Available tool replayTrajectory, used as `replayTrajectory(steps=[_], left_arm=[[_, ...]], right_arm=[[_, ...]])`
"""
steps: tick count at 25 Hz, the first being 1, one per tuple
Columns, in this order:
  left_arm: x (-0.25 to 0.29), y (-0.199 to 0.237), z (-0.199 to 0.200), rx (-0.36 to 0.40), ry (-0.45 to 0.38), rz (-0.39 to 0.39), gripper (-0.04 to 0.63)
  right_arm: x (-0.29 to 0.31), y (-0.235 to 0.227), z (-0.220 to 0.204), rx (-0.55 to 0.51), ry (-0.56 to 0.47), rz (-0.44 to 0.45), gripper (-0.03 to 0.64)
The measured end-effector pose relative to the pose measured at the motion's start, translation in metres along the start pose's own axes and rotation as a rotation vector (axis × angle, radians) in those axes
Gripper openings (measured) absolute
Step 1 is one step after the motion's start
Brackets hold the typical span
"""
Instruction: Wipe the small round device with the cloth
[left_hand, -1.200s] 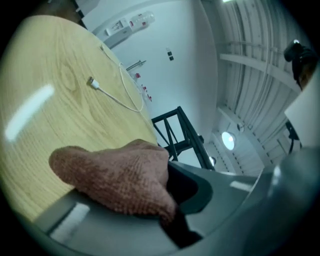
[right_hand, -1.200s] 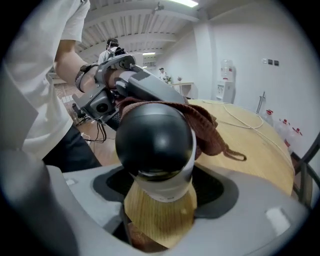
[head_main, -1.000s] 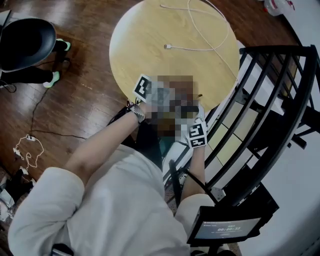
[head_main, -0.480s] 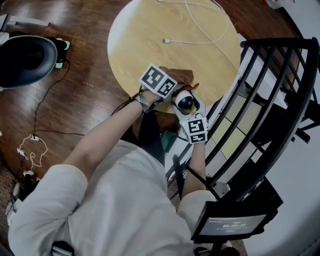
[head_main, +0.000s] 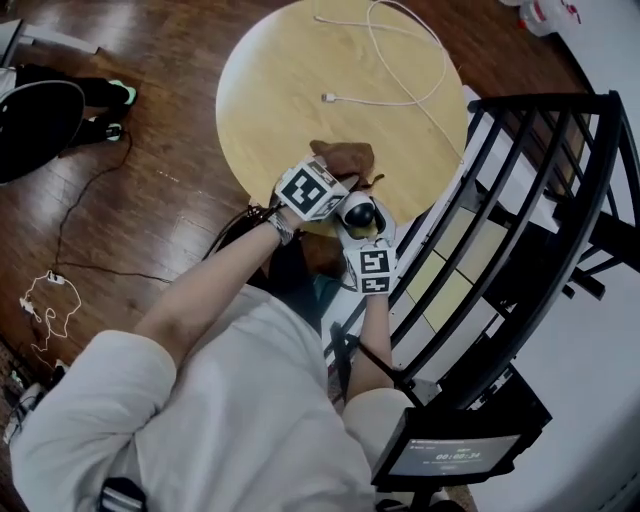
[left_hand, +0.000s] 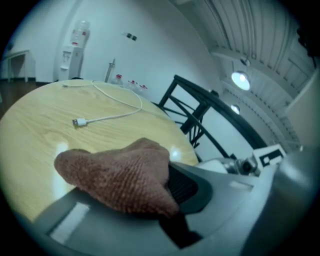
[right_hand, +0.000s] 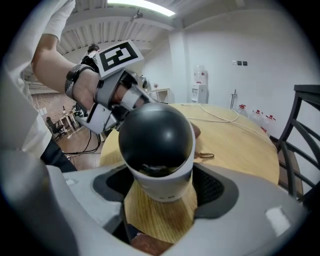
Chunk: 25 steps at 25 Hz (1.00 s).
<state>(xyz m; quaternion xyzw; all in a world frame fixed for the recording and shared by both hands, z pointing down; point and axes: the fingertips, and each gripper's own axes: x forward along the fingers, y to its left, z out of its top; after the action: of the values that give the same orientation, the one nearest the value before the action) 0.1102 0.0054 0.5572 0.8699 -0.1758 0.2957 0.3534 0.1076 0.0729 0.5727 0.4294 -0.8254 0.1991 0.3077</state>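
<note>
A small round device, black-domed on a white base, is gripped in the jaws of the right gripper at centre frame, over the lower edge of the round wooden table. A brown cloth is clamped in the left gripper just beside it. A white cable is seen at upper frame.

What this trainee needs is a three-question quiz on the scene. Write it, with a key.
1. True or false: the left claw is empty.
2. What does the right claw grip? A) a cup B) the small round device C) a phone
3. Fill the gap: the white cable lies on the round ____ table.

Key: 1 false, it is shut on the cloth. 2 B. 3 wooden.
</note>
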Motion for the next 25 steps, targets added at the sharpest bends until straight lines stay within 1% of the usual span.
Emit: replayTrajectory(steps=[2, 5, 7, 9, 10, 11, 12, 13, 16, 19, 25], left_arm=[[-0.015, -0.001, 0.015, -0.113, -0.112, -0.036, 0.041], [-0.04, 0.005, 0.026, -0.283, -0.226, -0.062, 0.041], [-0.056, 0.008, 0.033, -0.405, -0.306, -0.083, 0.041], [-0.066, 0.002, 0.04, -0.525, -0.385, -0.16, 0.041], [-0.068, -0.004, 0.042, -0.573, -0.412, -0.209, 0.041], [-0.067, -0.011, 0.042, -0.604, -0.424, -0.251, 0.041], [-0.063, -0.017, 0.04, -0.614, -0.419, -0.275, 0.041], [-0.057, -0.022, 0.035, -0.606, -0.398, -0.279, 0.041], [-0.041, -0.028, 0.015, -0.553, -0.313, -0.231, 0.041], [-0.033, -0.029, 0.007, -0.506, -0.261, -0.187, 0.04], [-0.021, -0.029, 0.008, -0.314, -0.154, -0.142, 0.038]], right_arm=[[-0.004, 0.003, -0.009, -0.07, 0.031, 0.028, 0.365], [-0.011, 0.005, -0.025, -0.195, 0.089, 0.11, 0.368], [-0.014, 0.001, -0.029, -0.276, 0.123, 0.167, 0.368], [-0.013, -0.005, -0.025, -0.329, 0.143, 0.212, 0.368], [-0.011, -0.006, -0.023, -0.34, 0.146, 0.235, 0.368], [-0.009, -0.007, -0.02, -0.346, 0.149, 0.258, 0.368], [-0.006, -0.006, -0.017, -0.35, 0.154, 0.283, 0.368], [-0.003, -0.004, -0.015, -0.355, 0.163, 0.305, 0.368], [0.002, 0.003, -0.012, -0.35, 0.18, 0.345, 0.362], [0.002, 0.006, -0.01, -0.312, 0.17, 0.341, 0.36], [0.0, 0.005, -0.008, -0.246, 0.127, 0.292, 0.359]])
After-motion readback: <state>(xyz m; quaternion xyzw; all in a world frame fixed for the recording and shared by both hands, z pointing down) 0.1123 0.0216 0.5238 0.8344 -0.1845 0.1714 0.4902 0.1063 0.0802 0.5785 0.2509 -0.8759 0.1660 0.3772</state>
